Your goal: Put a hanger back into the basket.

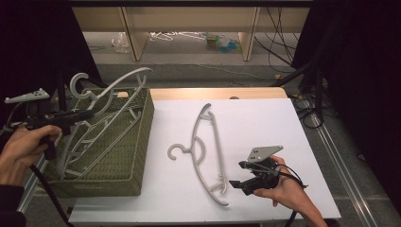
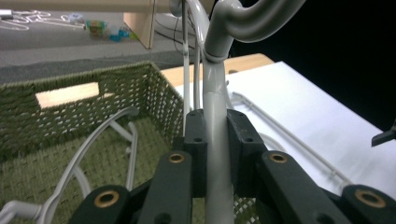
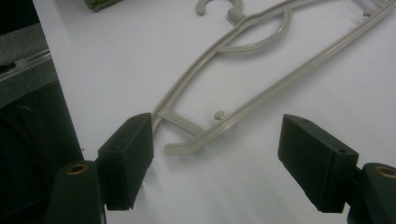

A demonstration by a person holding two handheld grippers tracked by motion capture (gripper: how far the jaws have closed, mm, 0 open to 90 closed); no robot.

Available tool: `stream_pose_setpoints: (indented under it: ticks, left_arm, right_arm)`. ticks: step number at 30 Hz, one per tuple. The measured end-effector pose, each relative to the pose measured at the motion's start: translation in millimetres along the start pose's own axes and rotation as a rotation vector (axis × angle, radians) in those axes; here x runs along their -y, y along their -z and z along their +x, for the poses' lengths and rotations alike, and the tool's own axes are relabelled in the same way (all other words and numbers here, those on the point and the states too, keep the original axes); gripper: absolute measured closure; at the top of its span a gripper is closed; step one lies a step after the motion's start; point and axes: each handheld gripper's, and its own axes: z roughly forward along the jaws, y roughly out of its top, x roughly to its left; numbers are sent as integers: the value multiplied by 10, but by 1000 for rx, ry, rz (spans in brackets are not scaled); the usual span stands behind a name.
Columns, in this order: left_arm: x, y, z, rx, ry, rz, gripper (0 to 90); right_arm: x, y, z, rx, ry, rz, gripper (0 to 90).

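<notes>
1. Black jaws of the left gripper (image 2: 215, 140) are clamped on the neck of a grey plastic hanger (image 2: 215, 70); in the left gripper view the stem runs straight up between the two pads, with the hook curving off at the top of the frame.
2. High view: left gripper (image 1: 85, 115) sits over the left rim of the green woven basket (image 1: 142, 123), pointing level toward the table; the held hanger (image 1: 116, 85) stands tilted, its hook and one shoulder rising above the basket rim, its lower end down inside.
3. A second hanger (image 2: 84, 158) lies inside the basket, leaning against the floor and wall of the weave.
4. Basket stands at the left end of the white table top (image 1: 265, 118), touching its edge.
5. Right gripper (image 1: 246, 175) rests low on the table near the front right, jaws spread apart with nothing between the pads.
6. Right gripper view: the near tip of a third hanger (image 3: 224, 116) lies flat on the white surface just ahead of the open jaws, closer to the left-hand pad; contact not evident.
7. High view: that flat hanger (image 1: 208, 151) lies mid-table, hook pointing left toward the basket, well apart from it.
</notes>
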Motion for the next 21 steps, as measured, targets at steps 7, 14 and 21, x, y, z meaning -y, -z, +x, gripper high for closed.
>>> stream_pose_setpoints:
  ticks: [7, 14, 21]
  left_arm:
    - [18, 17, 185, -41, -5, 33, 791]
    - [87, 45, 383, -62, -3, 60, 791]
    - [192, -5, 457, -42, -5, 106, 789]
  right_arm:
    - [2, 8, -3, -8, -4, 18, 275]
    - [10, -2, -2, -7, -3, 13, 275]
    - [4, 13, -2, -17, 0, 27, 275]
